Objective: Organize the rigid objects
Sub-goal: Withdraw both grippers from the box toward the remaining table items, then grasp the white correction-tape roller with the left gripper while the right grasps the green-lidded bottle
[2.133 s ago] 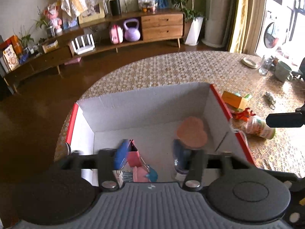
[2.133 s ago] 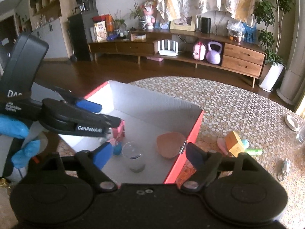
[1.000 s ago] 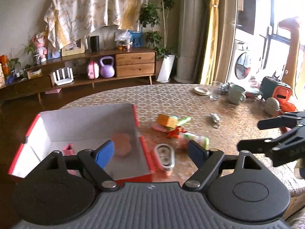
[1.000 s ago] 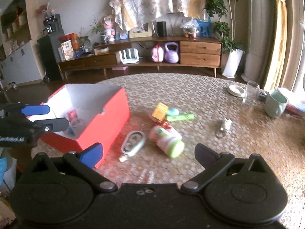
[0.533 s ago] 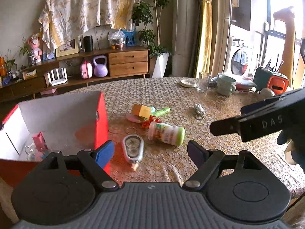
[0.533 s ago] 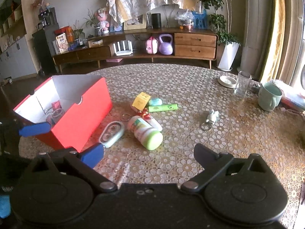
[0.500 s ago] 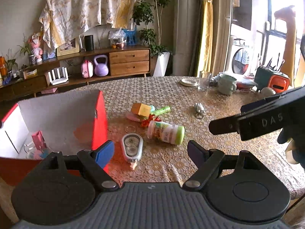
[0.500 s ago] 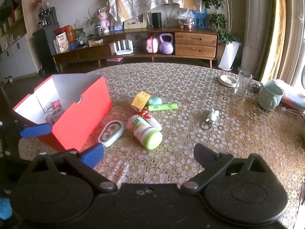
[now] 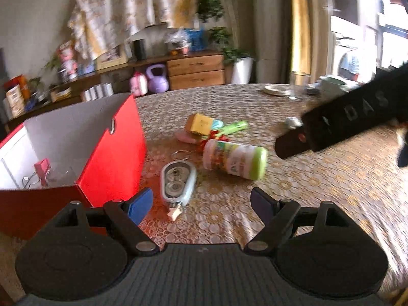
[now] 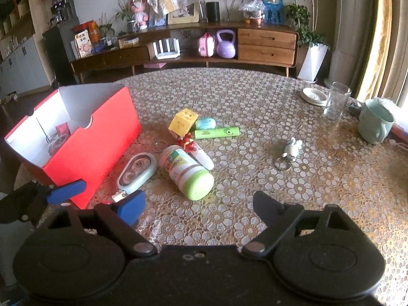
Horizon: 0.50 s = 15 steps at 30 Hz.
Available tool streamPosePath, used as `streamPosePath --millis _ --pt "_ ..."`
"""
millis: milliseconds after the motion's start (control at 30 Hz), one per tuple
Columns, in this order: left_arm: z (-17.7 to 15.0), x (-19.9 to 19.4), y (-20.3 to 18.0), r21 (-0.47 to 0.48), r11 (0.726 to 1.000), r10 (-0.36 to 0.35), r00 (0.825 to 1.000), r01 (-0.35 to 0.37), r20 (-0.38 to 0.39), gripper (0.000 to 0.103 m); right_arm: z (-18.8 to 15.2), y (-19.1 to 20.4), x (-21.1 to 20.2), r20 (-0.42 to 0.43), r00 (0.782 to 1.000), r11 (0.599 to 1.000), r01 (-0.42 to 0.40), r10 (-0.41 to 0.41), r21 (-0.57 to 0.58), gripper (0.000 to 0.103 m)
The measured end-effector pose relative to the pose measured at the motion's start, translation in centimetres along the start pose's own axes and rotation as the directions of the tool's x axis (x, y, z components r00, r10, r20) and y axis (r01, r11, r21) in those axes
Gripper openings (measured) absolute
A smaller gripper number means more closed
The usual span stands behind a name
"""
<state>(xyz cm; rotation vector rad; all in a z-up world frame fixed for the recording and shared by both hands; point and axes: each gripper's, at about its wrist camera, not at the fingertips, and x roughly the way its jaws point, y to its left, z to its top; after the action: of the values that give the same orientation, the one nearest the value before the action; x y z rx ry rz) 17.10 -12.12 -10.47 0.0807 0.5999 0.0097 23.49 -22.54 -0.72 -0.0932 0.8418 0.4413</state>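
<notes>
Both grippers hung over the near edge of the round table (image 10: 255,97), each with its jaws spread wide and nothing between them: the left gripper (image 9: 201,204) sat just in front of the red box (image 9: 112,153), and the right gripper (image 10: 199,204) faced the loose pile of things.

The red box stood open-topped toward the table's left edge, and a pink item (image 9: 42,169) and a clear cup (image 10: 57,144) lay against its white inner wall. Just beside the box's red side lay a pale blue correction-tape dispenser (image 10: 137,172), flat on the patterned cloth. Next to it a green-capped bottle (image 10: 188,172) lay on its side, cap toward the near edge. Behind the bottle sat a yellow carton (image 10: 182,123), a small blue piece (image 10: 205,123), a green tube (image 10: 216,132) lying flat, and a red trinket (image 10: 187,140) touching the bottle's far end.

Well apart, toward the table's right edge, lay a small white keychain figure (image 10: 290,150). A drinking glass (image 10: 336,102), a saucer (image 10: 312,95) and a pale green mug (image 10: 374,123) stood near the far right edge.
</notes>
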Motion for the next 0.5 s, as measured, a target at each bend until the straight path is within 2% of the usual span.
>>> streamPosePath --millis 233,500 --pt "0.4 2.6 0.3 -0.077 0.994 0.081 0.997 -0.082 -0.021 0.084 1.1 -0.1 2.4 -0.033 0.999 1.000 -0.014 0.014 -0.012 0.078" --pt "0.5 5.0 0.4 -0.087 0.991 0.099 0.993 -0.103 -0.057 0.080 2.0 0.2 5.2 -0.066 0.998 0.999 -0.025 0.023 -0.039 0.065"
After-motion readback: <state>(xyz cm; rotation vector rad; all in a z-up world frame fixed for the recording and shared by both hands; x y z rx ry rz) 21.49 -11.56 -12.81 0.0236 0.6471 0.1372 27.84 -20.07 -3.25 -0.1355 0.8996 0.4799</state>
